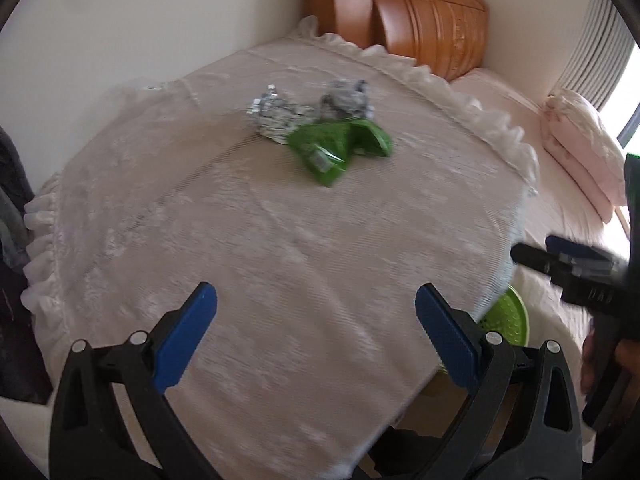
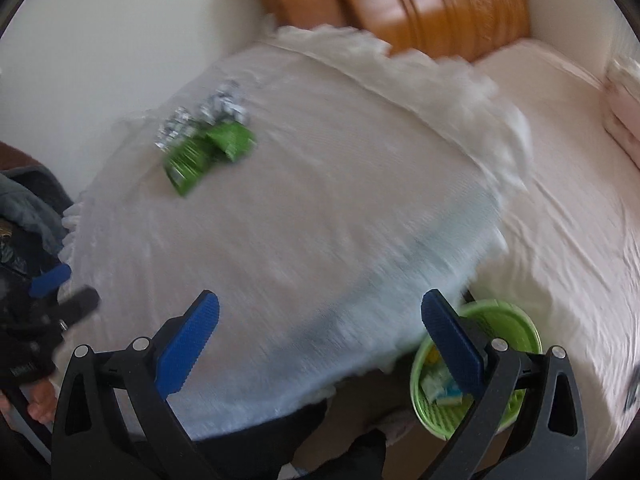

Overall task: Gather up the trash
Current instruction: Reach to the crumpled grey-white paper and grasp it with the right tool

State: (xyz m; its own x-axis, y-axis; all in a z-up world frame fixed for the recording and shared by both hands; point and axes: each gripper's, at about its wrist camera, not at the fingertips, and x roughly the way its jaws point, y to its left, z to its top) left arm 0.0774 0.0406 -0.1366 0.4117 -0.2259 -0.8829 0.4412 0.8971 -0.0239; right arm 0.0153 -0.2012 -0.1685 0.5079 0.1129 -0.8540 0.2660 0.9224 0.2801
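Trash waits at upper centre of the left wrist view: green wrappers (image 1: 340,146) touching crumpled foil (image 1: 280,114) on a lace-covered counter (image 1: 280,260). Left claw (image 1: 316,336) and right claw (image 2: 320,340) both gape wide, holding nothing. Lower right in the right wrist view, a green bin (image 2: 508,328) with scraps inside stands beside a pink bed (image 2: 560,180).

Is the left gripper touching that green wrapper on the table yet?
Apart. In the left wrist view the left gripper is open near the table's front edge, with bare tablecloth between its fingertips and the green wrapper lying farther back.
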